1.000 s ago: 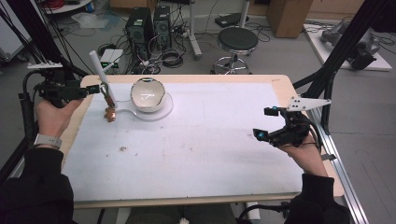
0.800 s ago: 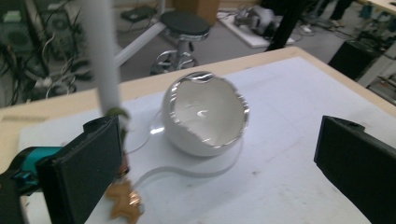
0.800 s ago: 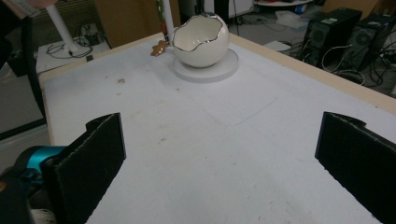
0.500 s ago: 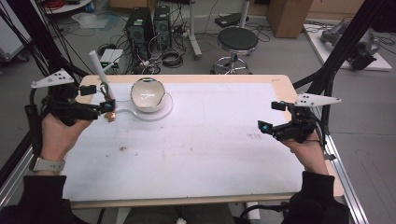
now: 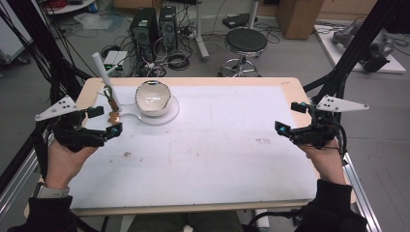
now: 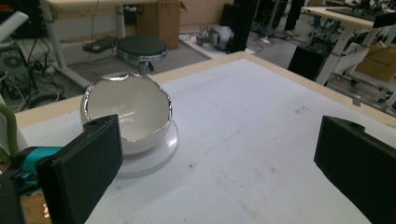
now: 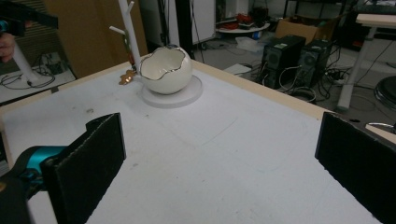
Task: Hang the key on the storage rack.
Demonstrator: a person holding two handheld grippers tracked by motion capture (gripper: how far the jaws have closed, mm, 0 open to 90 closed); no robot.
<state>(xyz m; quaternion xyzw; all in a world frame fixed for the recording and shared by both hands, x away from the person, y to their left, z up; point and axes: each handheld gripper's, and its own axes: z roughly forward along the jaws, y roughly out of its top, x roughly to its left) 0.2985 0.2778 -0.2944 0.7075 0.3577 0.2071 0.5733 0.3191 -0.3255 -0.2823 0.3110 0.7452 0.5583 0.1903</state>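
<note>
A white egg-shaped bowl [image 5: 153, 98] with a jagged silver rim sits on a round white base [image 5: 169, 115] at the table's back left. It also shows in the left gripper view as the bowl [image 6: 126, 112] and in the right gripper view as the bowl [image 7: 166, 70]. Just left of it stands a white branched stand [image 5: 104, 72] [image 7: 128, 28], with a small copper-coloured piece [image 5: 115, 116] [image 7: 125, 79] lying at its foot. My left gripper [image 5: 106, 121] [image 6: 219, 158] hovers open, in front and to the left of the bowl. My right gripper [image 5: 288, 117] [image 7: 219, 158] is open near the right edge. Both are empty.
A white mat [image 5: 217, 154] with a few brown stains covers the wooden table. Behind the table on the floor are a black stool [image 5: 246, 43], computer towers [image 5: 154, 29] and cables. Black frame posts [image 5: 358, 43] rise at both sides.
My left gripper has drawn back from the stand toward the near edge. My right gripper has shifted slightly right and farther back. Both stay open.
</note>
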